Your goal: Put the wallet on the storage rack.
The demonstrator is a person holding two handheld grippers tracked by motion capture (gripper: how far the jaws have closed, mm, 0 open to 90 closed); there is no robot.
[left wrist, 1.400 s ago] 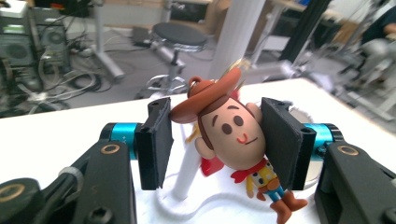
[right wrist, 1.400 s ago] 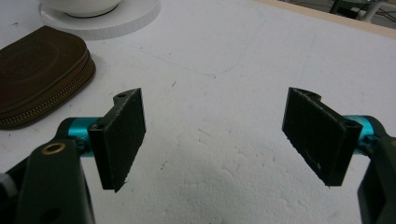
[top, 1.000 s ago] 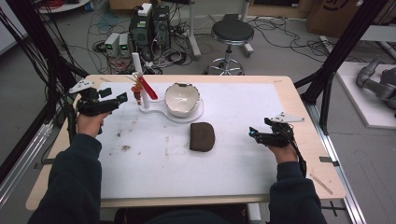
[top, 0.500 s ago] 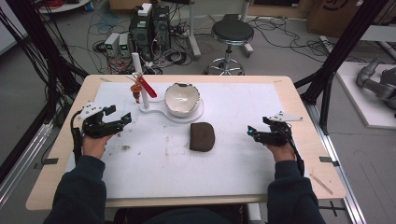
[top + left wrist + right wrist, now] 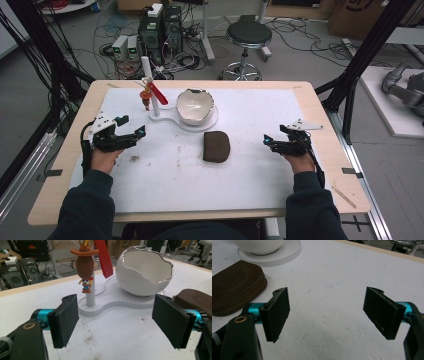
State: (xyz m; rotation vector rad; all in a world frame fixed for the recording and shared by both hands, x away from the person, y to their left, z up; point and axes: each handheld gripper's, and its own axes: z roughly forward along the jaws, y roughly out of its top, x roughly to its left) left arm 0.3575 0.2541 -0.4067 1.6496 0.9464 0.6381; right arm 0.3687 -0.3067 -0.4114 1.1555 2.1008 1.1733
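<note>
A brown zipped pouch (image 5: 216,146) lies flat at the middle of the white mat; its rounded end shows in the right gripper view (image 5: 235,287). Behind it a white eggshell-shaped bowl (image 5: 195,106) (image 5: 145,273) sits on a white base with a post (image 5: 90,298). From the post hang a small cowboy figure (image 5: 85,267) and a red tag (image 5: 103,257). My left gripper (image 5: 131,127) (image 5: 120,322) is open at the mat's left, pointing toward the post and bowl. To the right of the pouch my right gripper (image 5: 269,141) (image 5: 328,315) stands open over bare mat with nothing between its jaws.
The wooden table (image 5: 320,115) carries the white mat (image 5: 175,175), which has a few dark specks. Beyond the far edge stand a stool (image 5: 248,37), computer boxes (image 5: 160,25) and cables on the floor. Black frame posts (image 5: 360,65) rise at both sides.
My left gripper has come down from near the post toward the near left of the mat and now sits low over it. The right gripper has barely shifted.
</note>
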